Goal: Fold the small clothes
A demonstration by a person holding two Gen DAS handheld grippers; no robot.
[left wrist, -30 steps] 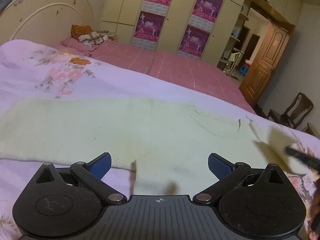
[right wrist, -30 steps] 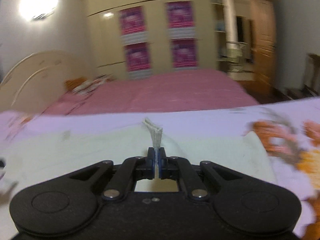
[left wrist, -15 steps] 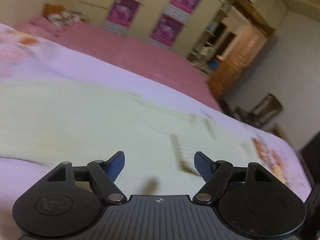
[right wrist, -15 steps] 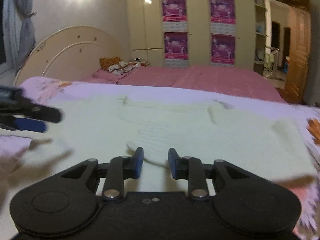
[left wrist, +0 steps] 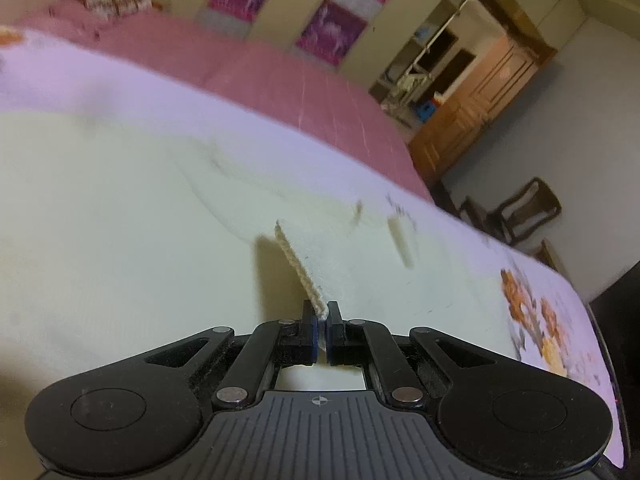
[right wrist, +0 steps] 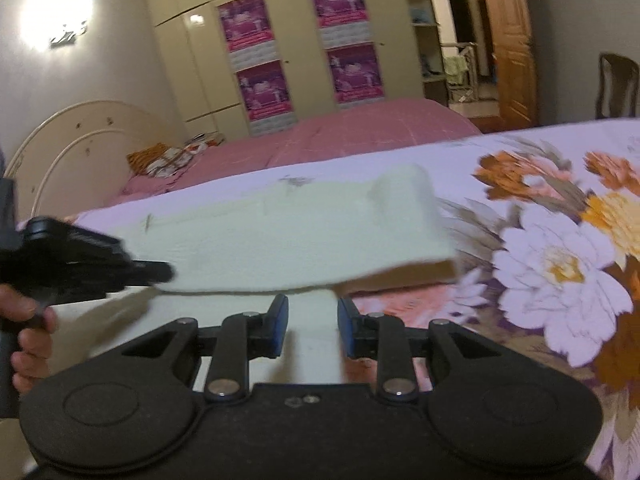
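A cream knitted sweater (left wrist: 120,220) lies spread on a lilac floral bedspread (left wrist: 540,300). My left gripper (left wrist: 322,320) is shut on a ribbed edge of the sweater, and that edge stands up from its jaws. In the right wrist view the sweater (right wrist: 300,232) has one flap lifted off the bed with a shadow under it. The left gripper (right wrist: 168,270) holds that flap at the left, with a person's hand (right wrist: 28,320) behind it. My right gripper (right wrist: 312,326) is open, its blue pads apart. Cream cloth lies under the gap, and the pads are not pressing on it.
Behind the bedspread (right wrist: 560,260) stretches a pink bed (left wrist: 300,88) with a cream headboard (right wrist: 80,148) and pillows. A wardrobe with purple posters (right wrist: 300,40) lines the back wall. A wooden door (left wrist: 480,100) and a dark chair (left wrist: 520,208) stand at the right.
My left gripper has moved across the sweater and closed on its ribbed edge. My right gripper has let go of the edge it pinched, opened, and swung toward the floral end.
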